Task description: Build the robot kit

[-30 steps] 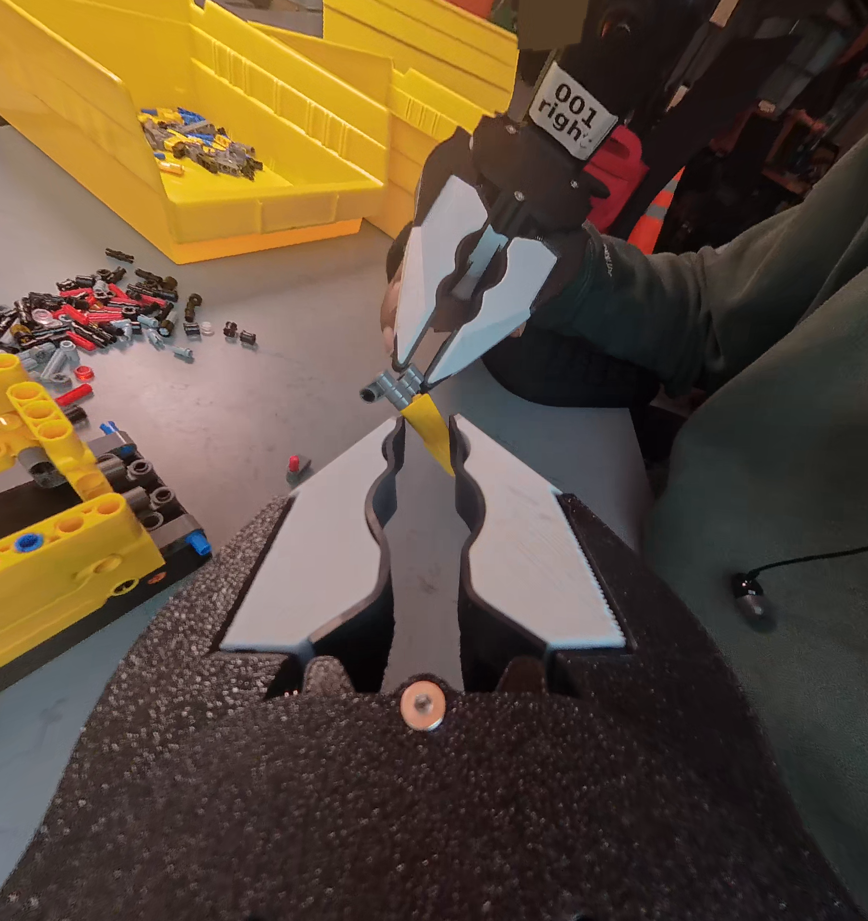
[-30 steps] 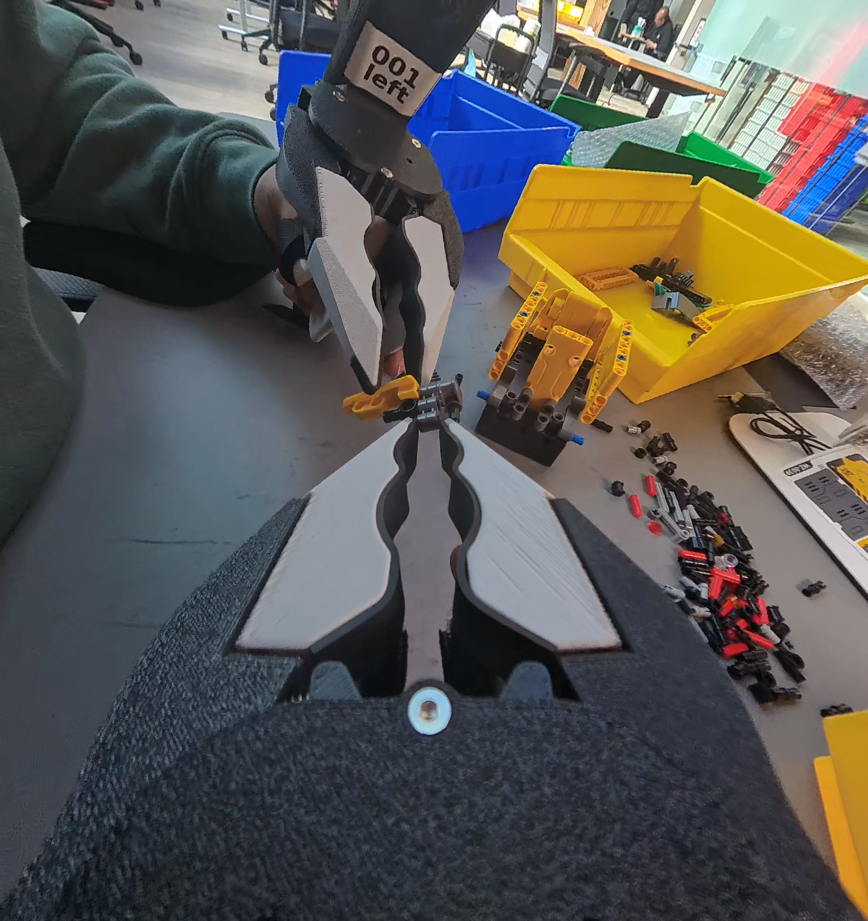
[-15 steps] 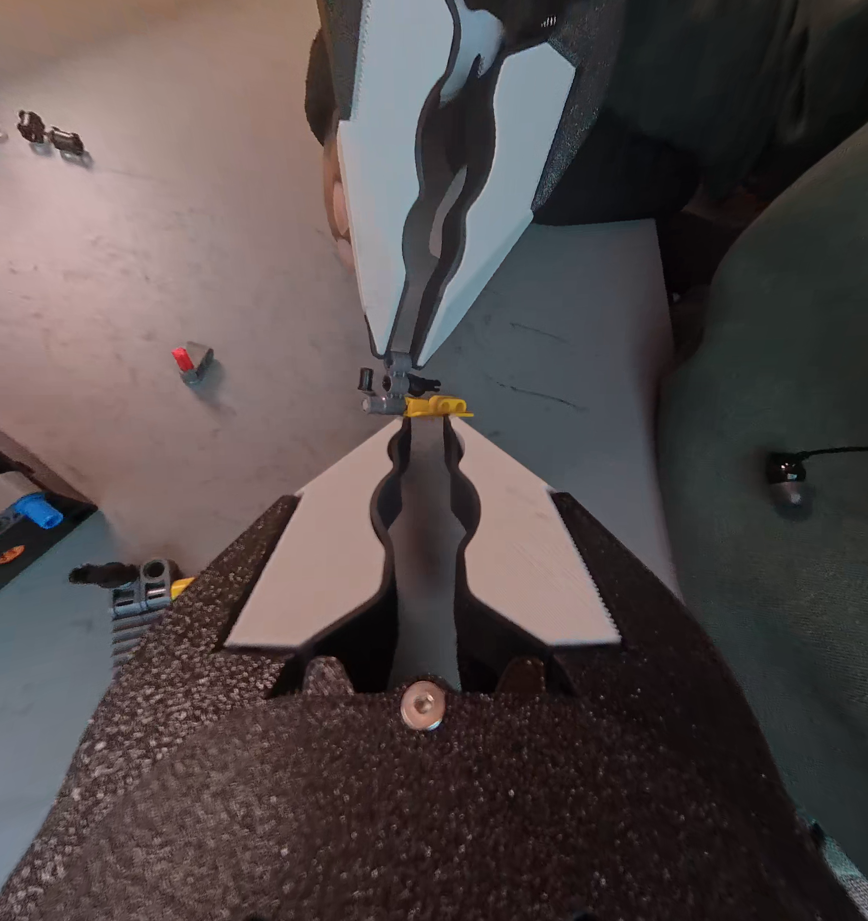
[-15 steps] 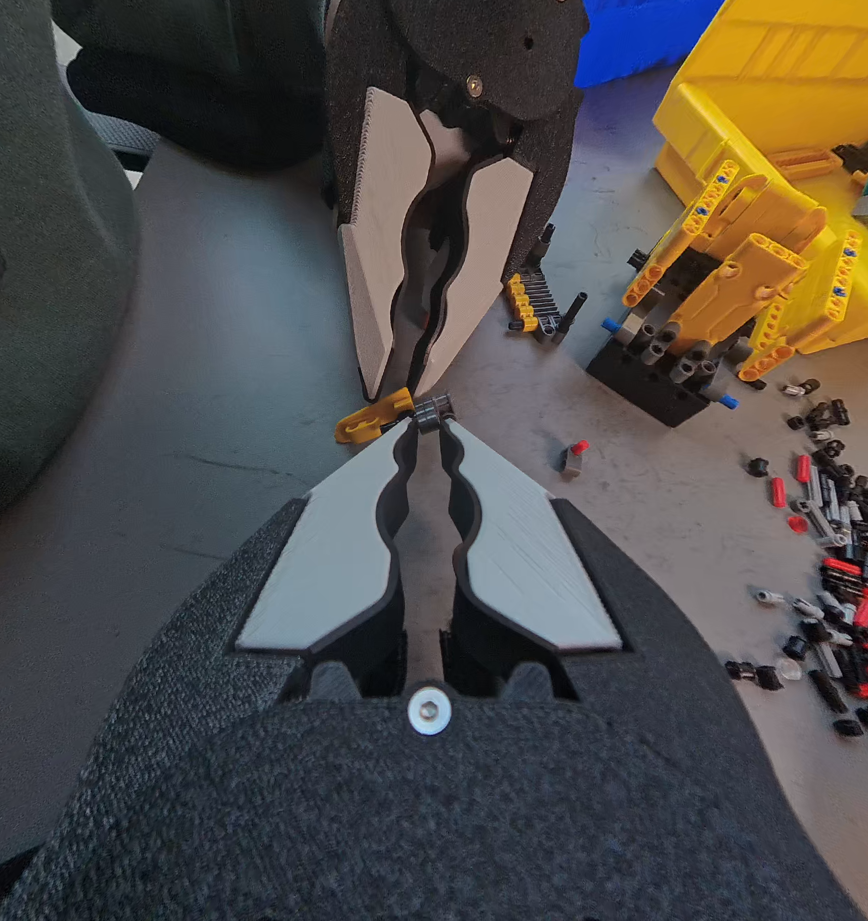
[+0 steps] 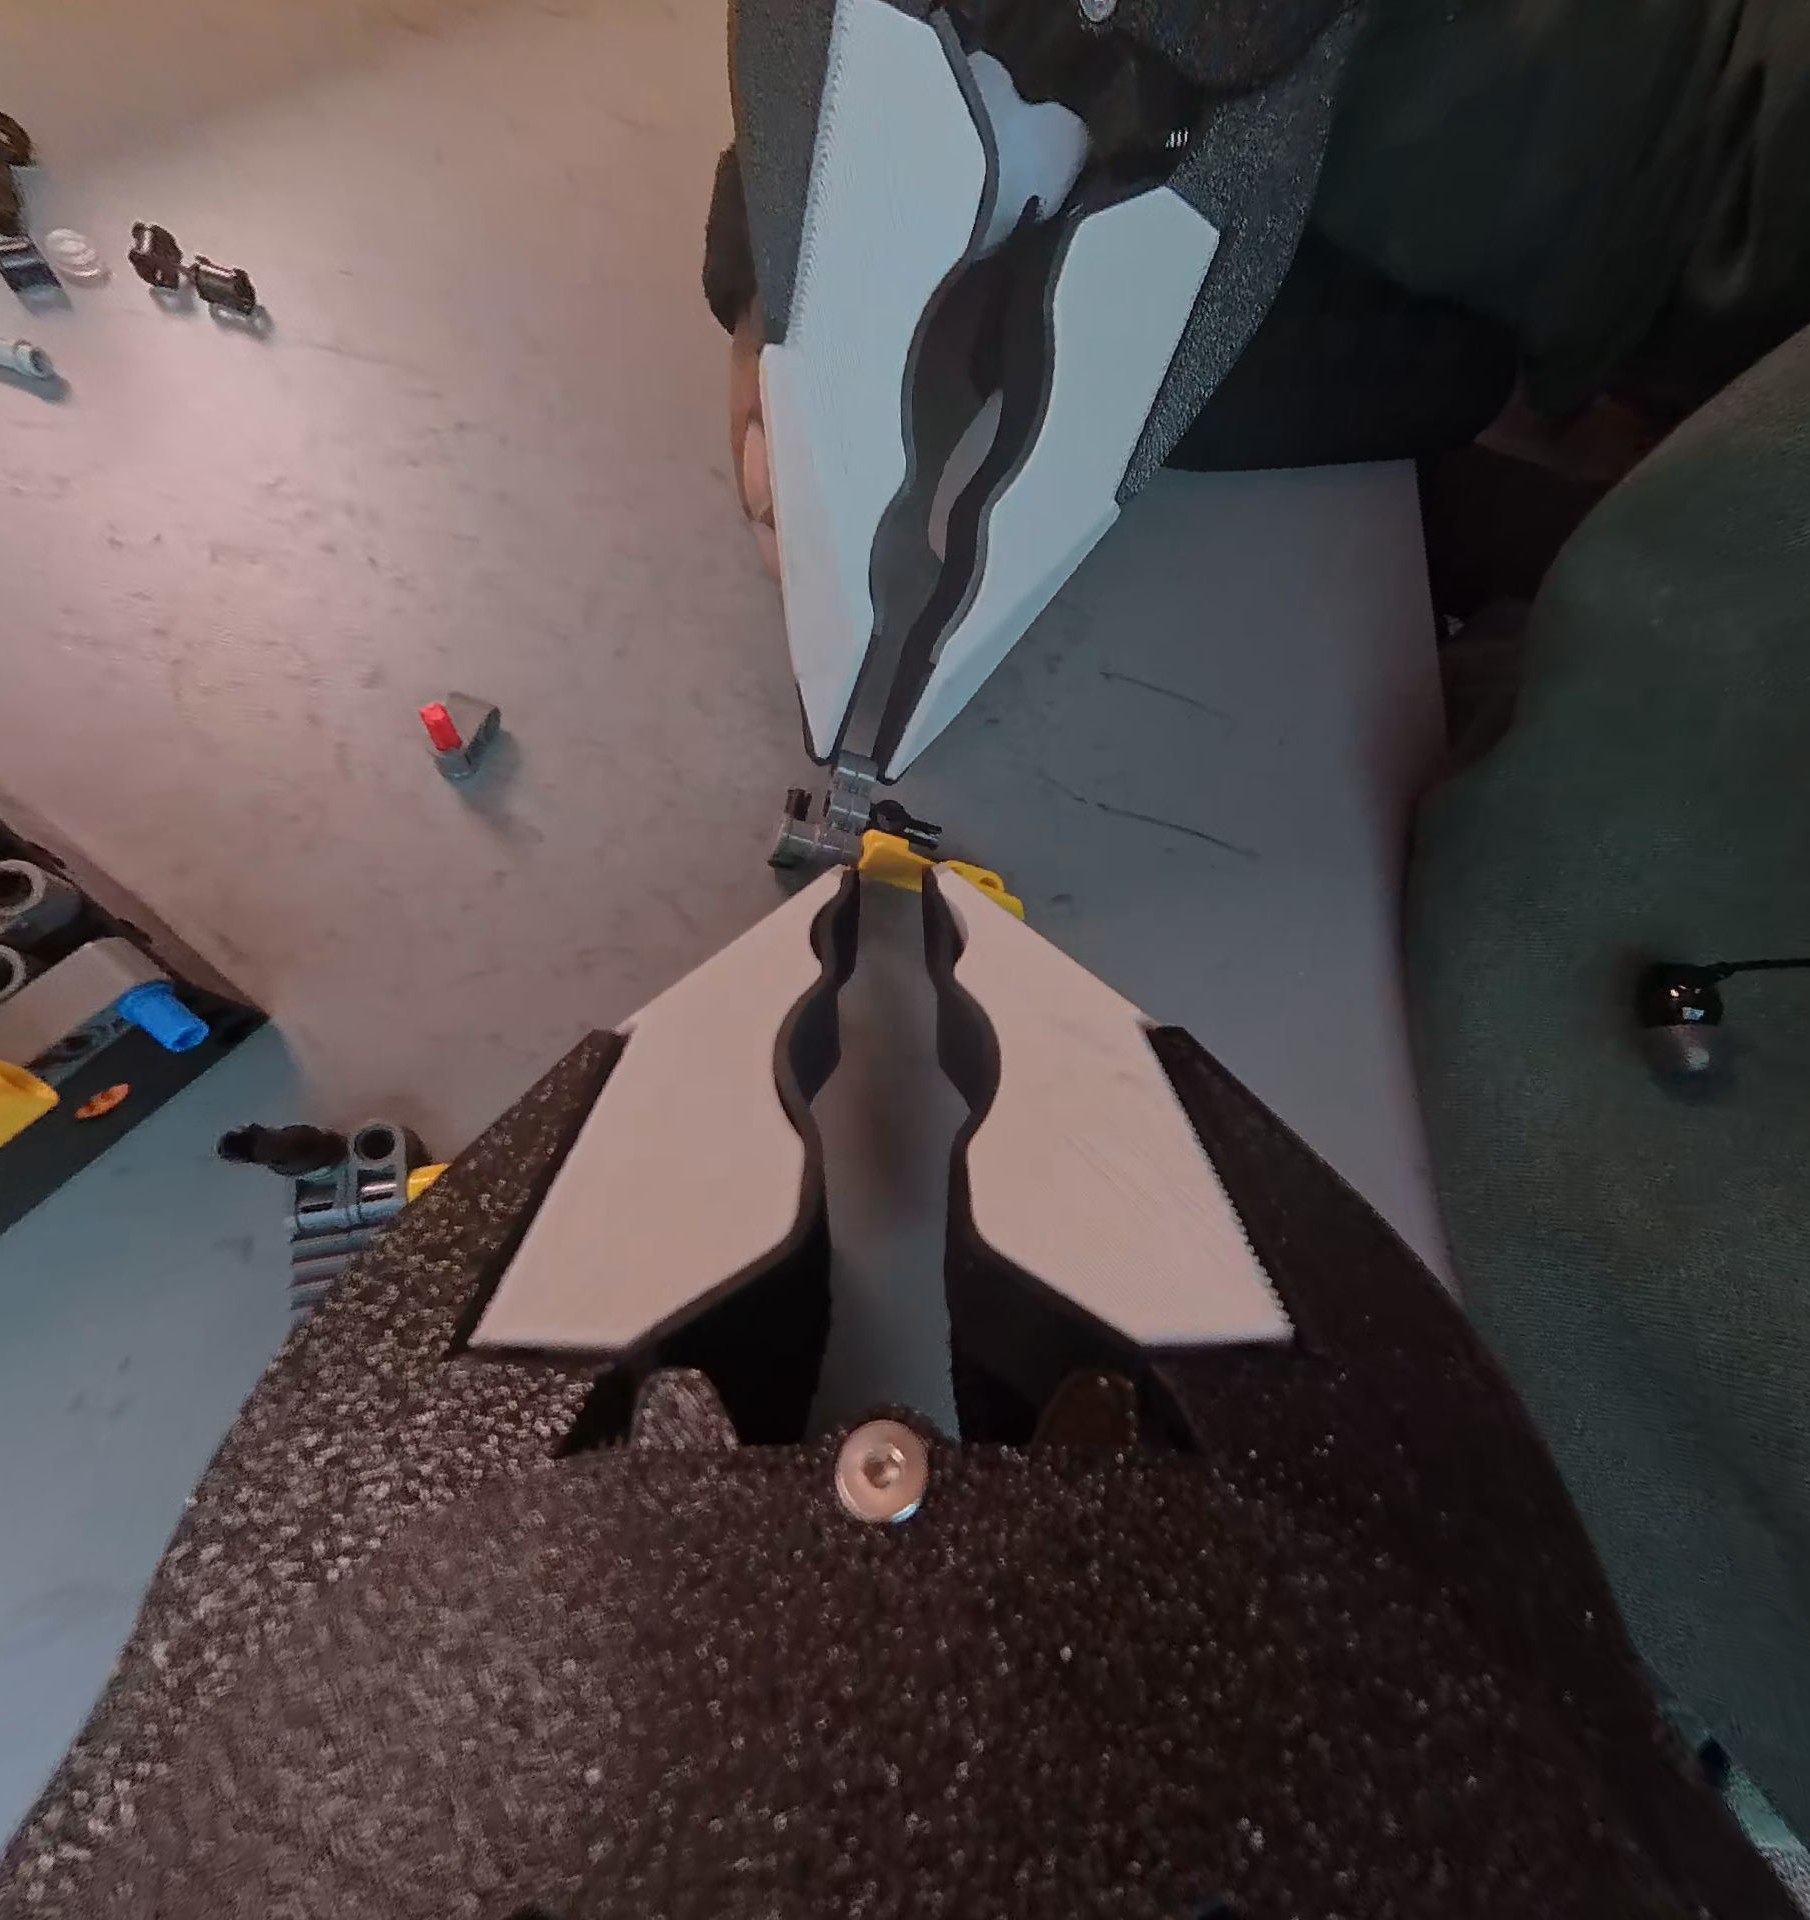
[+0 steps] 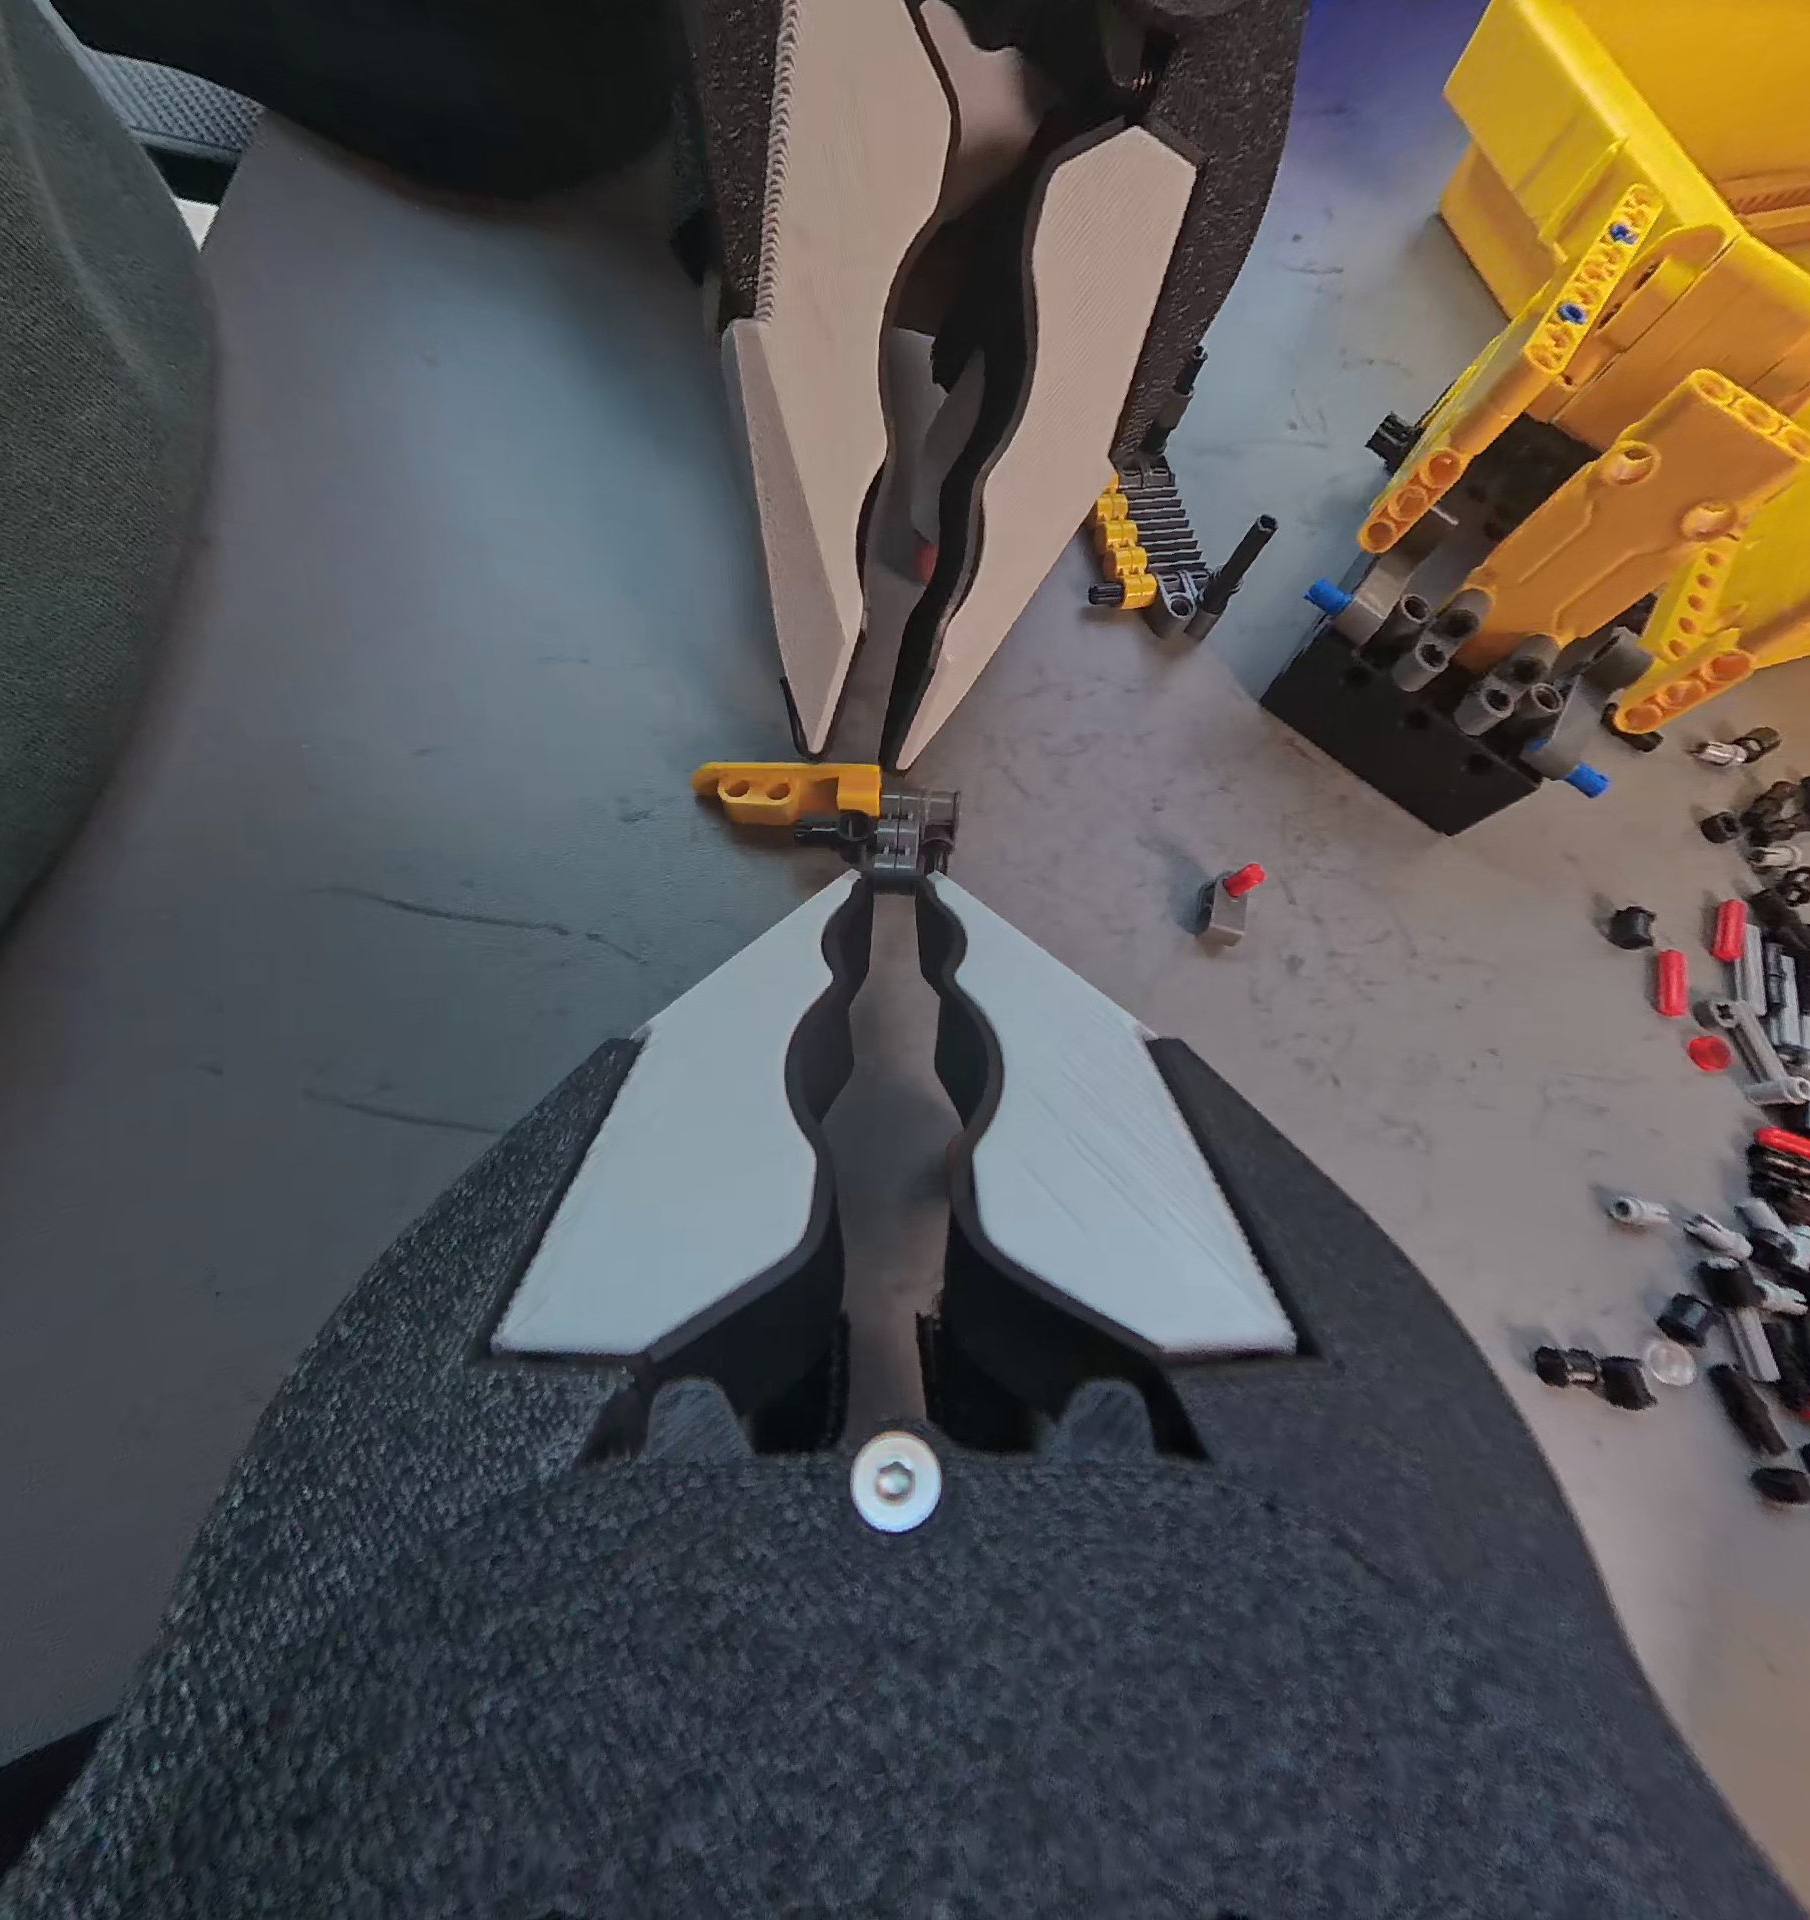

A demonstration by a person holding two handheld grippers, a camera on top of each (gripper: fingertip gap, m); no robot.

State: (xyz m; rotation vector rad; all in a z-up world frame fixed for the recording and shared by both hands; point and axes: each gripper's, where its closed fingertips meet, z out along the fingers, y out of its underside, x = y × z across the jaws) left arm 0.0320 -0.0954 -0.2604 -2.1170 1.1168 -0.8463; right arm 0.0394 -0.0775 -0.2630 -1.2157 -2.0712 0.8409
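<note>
My left gripper (image 5: 885, 883) is shut on a small yellow beam (image 5: 890, 857), held by one end just above the grey table. My right gripper (image 6: 890, 883) is shut on a dark grey connector (image 6: 906, 831) with a black pin in it. The two grippers point at each other, tip to tip. The yellow beam (image 6: 787, 792) and the grey connector (image 5: 844, 816) touch end to end; I cannot tell whether they are locked together. In the left wrist view the right gripper (image 5: 859, 764) comes in from the top; in the right wrist view the left gripper (image 6: 859, 753) does.
A small grey piece with a red pin (image 6: 1228, 904) lies on the table (image 6: 465, 520) close by. A yellow and black assembly (image 6: 1555, 582) and a yellow bin (image 6: 1659, 125) stand at the right, with a pile of small parts (image 6: 1794, 1143). A grey toothed piece (image 5: 345, 1195) lies by my left gripper. Only a small space, under 4 cm, lies between the two pairs of fingers. My left tips are roughly 10 cm from the grey toothed piece (image 5: 345, 1195). My right wrist view (image 6: 1190, 580) looks at it from another angle.
Both grippers have tipped down toward the table and drawn closer. The yellow beam has turned level and come up against the grey connector.
</note>
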